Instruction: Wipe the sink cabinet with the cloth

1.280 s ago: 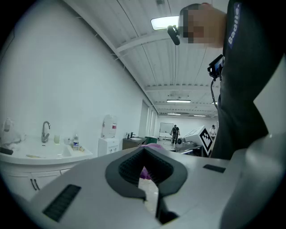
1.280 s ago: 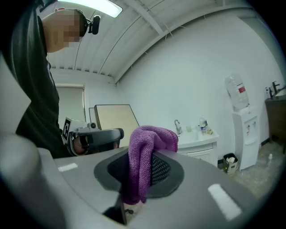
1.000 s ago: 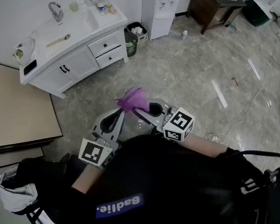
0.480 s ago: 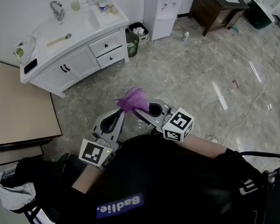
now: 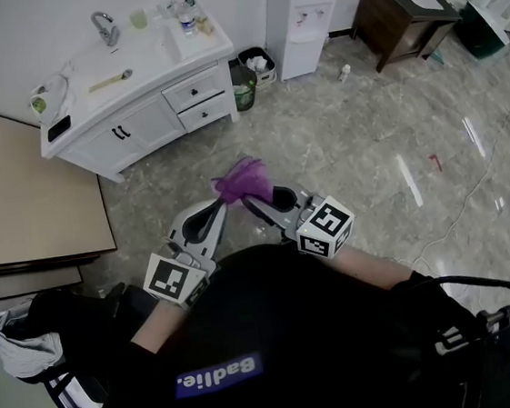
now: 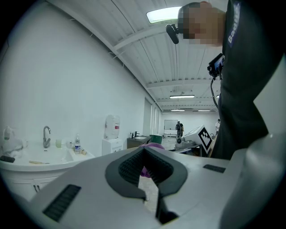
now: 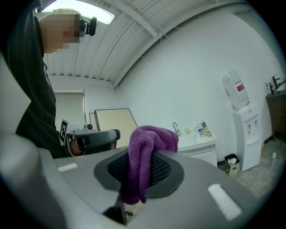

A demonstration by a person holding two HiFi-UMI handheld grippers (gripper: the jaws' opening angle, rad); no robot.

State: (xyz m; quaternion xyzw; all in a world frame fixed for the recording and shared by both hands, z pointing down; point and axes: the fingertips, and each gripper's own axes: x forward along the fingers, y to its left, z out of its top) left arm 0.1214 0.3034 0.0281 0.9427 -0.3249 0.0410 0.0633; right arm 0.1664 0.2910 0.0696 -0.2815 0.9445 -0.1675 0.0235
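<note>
Holding the crumpled purple knitted cloth clamped in the right gripper, the person stands well apart from the white sink cabinet, far left. The left gripper is closed and empty. Wiping well probably needs a closer approach and a firm grip.

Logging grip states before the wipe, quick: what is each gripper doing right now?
Left gripper: shut, nothing between its jaws.
Right gripper: shut on the purple cloth.
</note>
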